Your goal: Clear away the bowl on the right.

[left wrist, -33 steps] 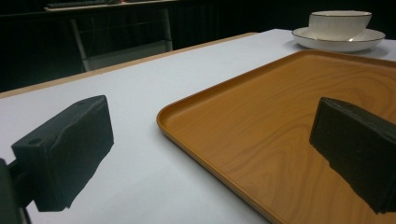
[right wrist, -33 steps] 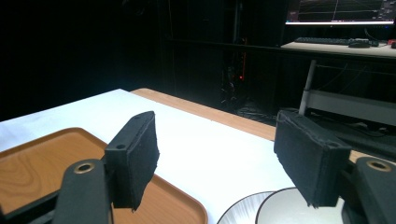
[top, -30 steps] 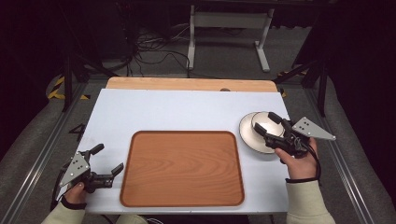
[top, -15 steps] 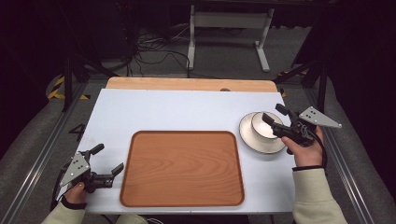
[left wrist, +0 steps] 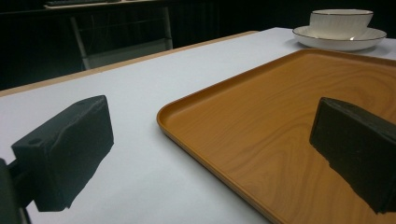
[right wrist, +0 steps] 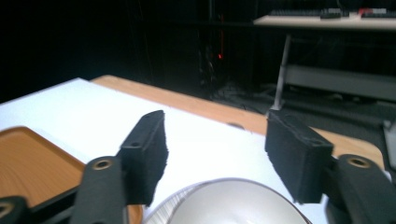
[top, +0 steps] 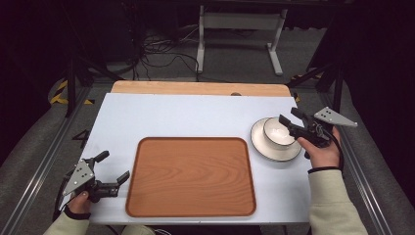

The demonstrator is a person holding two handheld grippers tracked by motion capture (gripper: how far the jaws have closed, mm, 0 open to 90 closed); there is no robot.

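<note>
Landmark: wooden tray lies at the middle of the white table, its long axis running across the table from side to side.
Bowl: a white bowl stands upright, mouth up, on a white saucer just right of the tray; round, so no long axis.
Right gripper: right gripper hovers at the bowl's right rim, pointing left toward the tray; its jaws have just been closing, half spread, nothing pinched between them.
Left gripper: left gripper rests near the tray's left edge, jaws spread wide and empty.
High view: shows both hands and the full layout.
Left gripper view: shows the tray's raised lip and the bowl's gold-lined rim.
Right gripper view: looks down past the pads onto the bowl's rim.
</note>
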